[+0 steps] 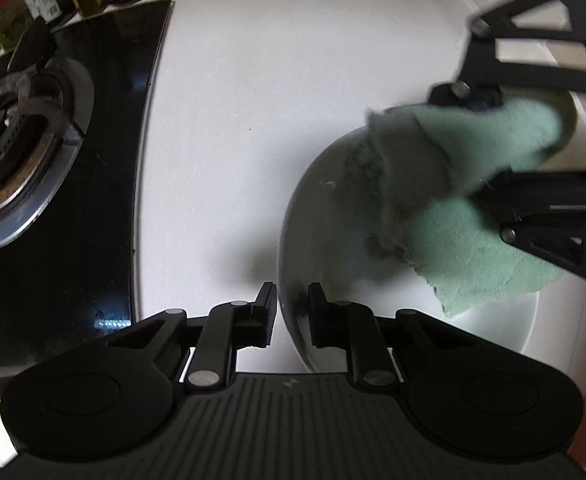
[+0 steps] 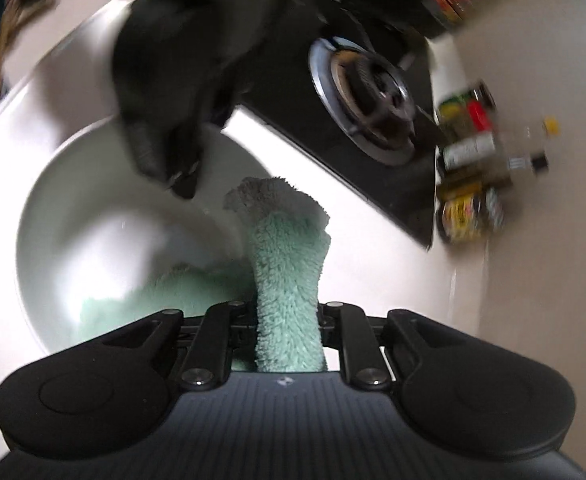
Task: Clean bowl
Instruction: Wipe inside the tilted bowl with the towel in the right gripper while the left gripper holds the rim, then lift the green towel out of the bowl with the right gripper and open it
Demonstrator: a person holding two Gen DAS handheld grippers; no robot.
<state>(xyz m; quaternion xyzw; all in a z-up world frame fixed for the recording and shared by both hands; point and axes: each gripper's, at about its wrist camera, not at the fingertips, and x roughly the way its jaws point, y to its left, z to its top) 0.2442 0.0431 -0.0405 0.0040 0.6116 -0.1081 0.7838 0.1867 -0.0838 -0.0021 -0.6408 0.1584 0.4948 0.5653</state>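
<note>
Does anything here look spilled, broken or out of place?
Nothing stands out. The white bowl sits upright on the counter beside the stove, its rim between the left hand-held gripper's fingers, while the right hand-held gripper holds a green cloth inside it.

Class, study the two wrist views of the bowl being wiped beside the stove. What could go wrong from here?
1. The left gripper straddles only the thin rim of the bowl; wiping pressure could tip or slide it.
2. The green cloth, clamped in the right gripper, trails loosely and may bunch up, missing patches.
3. The stove burner sits nearby; a sliding bowl could strike it.
</note>
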